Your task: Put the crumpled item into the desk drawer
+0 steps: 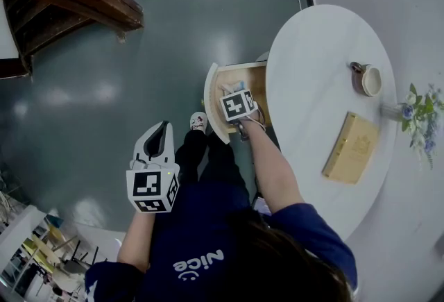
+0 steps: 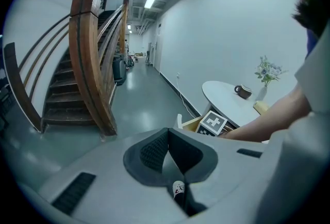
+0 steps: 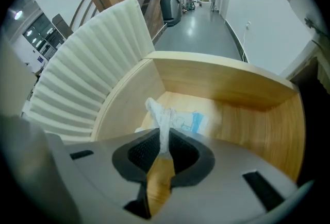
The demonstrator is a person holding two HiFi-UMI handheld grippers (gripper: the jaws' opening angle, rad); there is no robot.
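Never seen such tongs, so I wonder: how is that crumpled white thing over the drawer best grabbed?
Pinch a twisted fold from above. The crumpled white thing looks soft, with no firm edge; the right gripper holds it so, pointing down into the drawer.

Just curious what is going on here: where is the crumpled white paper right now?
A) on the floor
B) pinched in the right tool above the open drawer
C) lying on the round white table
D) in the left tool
B: the right gripper view shows the crumpled white paper pinched in the right tool, above the open wooden drawer.
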